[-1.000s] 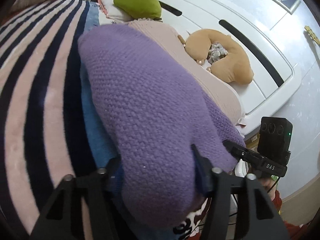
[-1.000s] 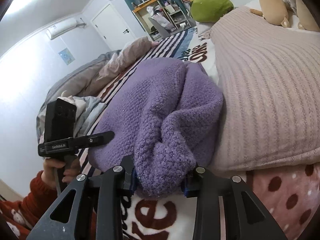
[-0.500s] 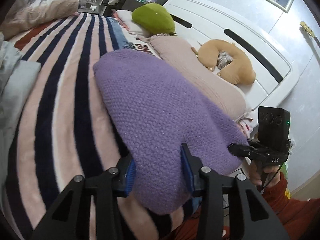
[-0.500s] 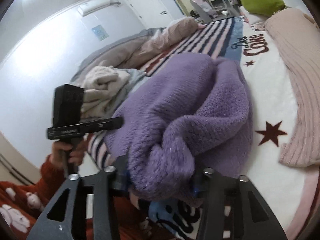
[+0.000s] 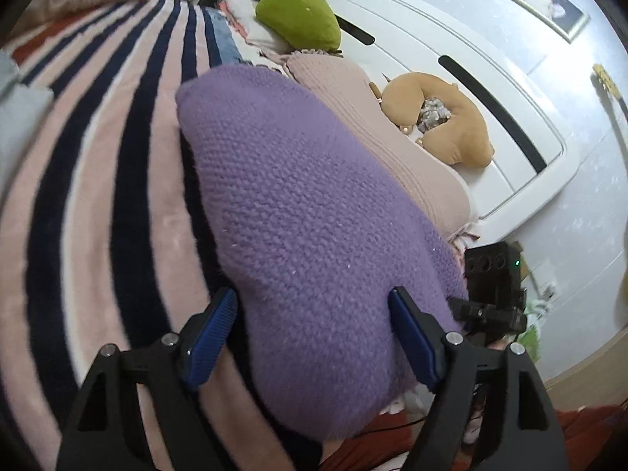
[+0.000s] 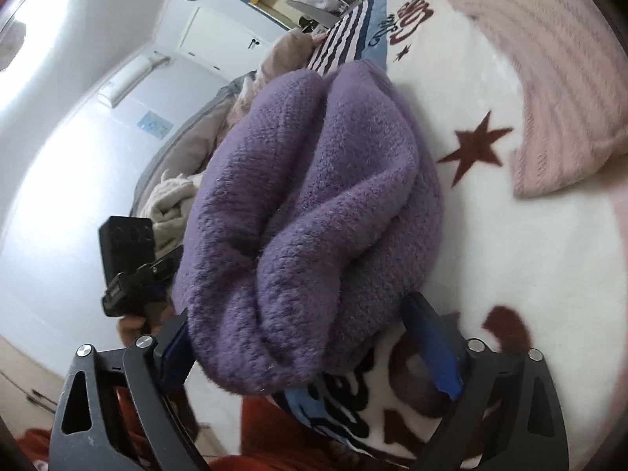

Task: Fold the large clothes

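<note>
A folded purple knit sweater [image 5: 306, 212] lies on the bed over a pink and navy striped blanket [image 5: 98, 196]. My left gripper [image 5: 314, 325] is open, its blue pads apart on either side of the sweater's near end. In the right wrist view the sweater [image 6: 314, 212] shows as a thick folded bundle on a white blanket with red stars [image 6: 510, 255]. My right gripper [image 6: 302, 353] is open too, its jaws spread wide around the bundle's near edge. Each view shows the other gripper beside the sweater.
A pink ribbed pillow [image 5: 376, 137] lies just beyond the sweater, with a tan neck pillow [image 5: 451, 125] and a green cushion [image 5: 298, 19] near the white headboard [image 5: 471, 59]. Rumpled grey and beige bedding [image 6: 172, 196] lies at the left in the right wrist view.
Both grippers have opened and let go of the purple sweater, which now rests on the bed. Before, each was shut on its near edge.
</note>
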Demonstrator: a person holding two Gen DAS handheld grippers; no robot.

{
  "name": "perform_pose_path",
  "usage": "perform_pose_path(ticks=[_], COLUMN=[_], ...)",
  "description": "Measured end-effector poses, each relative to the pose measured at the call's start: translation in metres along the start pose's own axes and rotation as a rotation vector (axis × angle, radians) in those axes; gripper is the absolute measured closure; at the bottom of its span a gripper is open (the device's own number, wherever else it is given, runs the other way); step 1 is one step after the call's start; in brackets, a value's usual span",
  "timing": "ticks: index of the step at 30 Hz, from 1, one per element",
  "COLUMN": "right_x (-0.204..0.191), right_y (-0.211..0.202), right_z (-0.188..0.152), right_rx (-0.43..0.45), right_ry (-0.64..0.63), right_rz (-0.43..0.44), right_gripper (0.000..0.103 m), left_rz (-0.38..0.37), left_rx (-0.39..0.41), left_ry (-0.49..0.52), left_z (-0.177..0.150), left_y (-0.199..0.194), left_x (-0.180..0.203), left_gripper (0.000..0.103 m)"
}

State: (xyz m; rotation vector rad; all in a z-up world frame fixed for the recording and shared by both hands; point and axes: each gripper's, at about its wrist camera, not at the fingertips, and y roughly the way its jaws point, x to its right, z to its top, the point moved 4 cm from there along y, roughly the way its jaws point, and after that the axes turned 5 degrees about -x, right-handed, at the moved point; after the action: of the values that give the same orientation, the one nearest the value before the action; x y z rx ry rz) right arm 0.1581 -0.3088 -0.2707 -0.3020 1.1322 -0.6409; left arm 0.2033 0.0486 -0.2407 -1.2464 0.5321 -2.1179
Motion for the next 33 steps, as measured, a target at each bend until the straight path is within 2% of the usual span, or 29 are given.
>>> perform_pose_path(ticks=[1,3,6,8,11,14,16,18,23,28,33], right_x=[-0.001,-0.005,-0.008,-0.011,-0.024,-0.051,-0.074,-0.105,-0.189,-0.294,-0.386], right_y=[0.003,0.008,0.016,0.018,0.012,0.009,0.008,0.011,0.029,0.072,0.139], right_z=[0.002,0.004,0.009,0.012,0.017,0.029,0.04,0.056,0.087,0.114,0.132], right_rx=[-0.008,-0.026,-0.038,-0.025,0.035,0.062,0.069,0.078,0.1,0.096,0.072], right_ry=[0.004,0.007,0.013,0.031,0.006,-0.044,-0.085,-0.136,-0.278,-0.431,-0.525], right_rz=[0.012,0.024,0.056,0.088,0.064,0.083,0.11,0.129,0.183,0.263,0.318], right_gripper=[0.009,0.011,0.029,0.049,0.058,0.061,0.062,0.062,0.063,0.063,0.063], left_rz=[-0.009,-0.001,0.025,0.048,0.073,0.063,0.07,0.109,0.189,0.327,0.453], left_rx=[-0.005,-0.011,-0.004,0.002,0.035,0.112,0.159,0.203,0.353,0.499,0.569], left_ry=[-0.011,-0.016,-0.022,-0.003,0.032,0.062,0.095,0.141,0.2,0.237,0.221], left_z=[0.0,0.002,0.004,0.004,0.008,0.023,0.038,0.05,0.077,0.093,0.103], left_y=[0.004,0.011,0.011,0.007,-0.004,-0.031,-0.058,-0.086,-0.184,-0.298,-0.386], left_x=[0.0,-0.001,0.002,0.008,0.021,0.034,0.045,0.056,0.067,0.063,0.028], left_gripper=[0.027,0.038,0.051,0.055,0.058,0.06,0.061,0.062,0.063,0.063,0.063])
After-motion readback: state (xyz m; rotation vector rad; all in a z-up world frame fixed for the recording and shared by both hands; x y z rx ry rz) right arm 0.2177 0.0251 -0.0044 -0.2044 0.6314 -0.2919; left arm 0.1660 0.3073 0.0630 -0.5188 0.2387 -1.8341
